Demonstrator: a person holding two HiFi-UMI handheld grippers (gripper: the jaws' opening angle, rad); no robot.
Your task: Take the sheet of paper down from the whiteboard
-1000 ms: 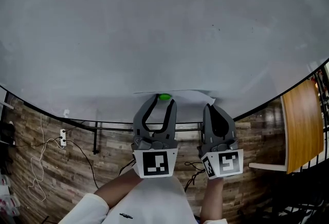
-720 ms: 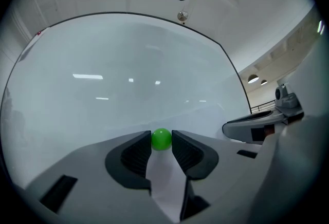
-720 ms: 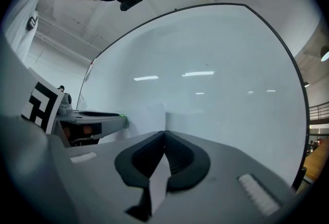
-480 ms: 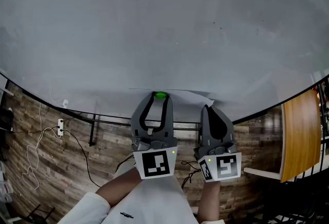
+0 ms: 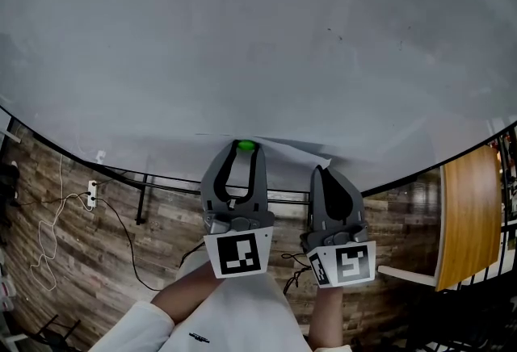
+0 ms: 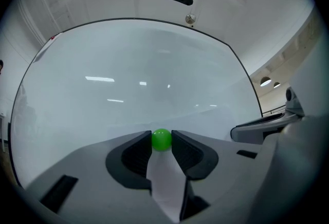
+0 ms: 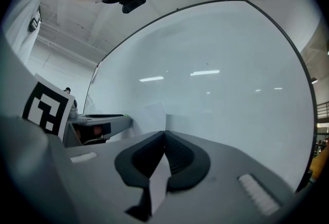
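Observation:
A white sheet of paper (image 5: pixel 300 152) hangs low on the whiteboard (image 5: pixel 258 44), pinned by a round green magnet (image 5: pixel 245 146). My left gripper (image 5: pixel 245 150) points at the board. Its jaws have just been closing, and the magnet (image 6: pixel 161 139) now sits between the two tips, touching both pads. The paper (image 6: pixel 164 179) shows in the gap behind the magnet. To the right, my right gripper (image 5: pixel 321 171) is shut on the sheet's lower right part. In the right gripper view a strip of paper (image 7: pixel 159 182) is pinched between the pads of the right gripper (image 7: pixel 164 133).
The whiteboard's black frame (image 5: pixel 145 174) runs just below the grippers, with its stand bar underneath. A wooden tabletop (image 5: pixel 472 205) stands at the right. Cables and a wall socket (image 5: pixel 91 194) lie on the wood-plank floor at the left.
The left jaws have narrowed around the green magnet. Both grippers sit slightly higher in the head view; the right one stays shut on the paper.

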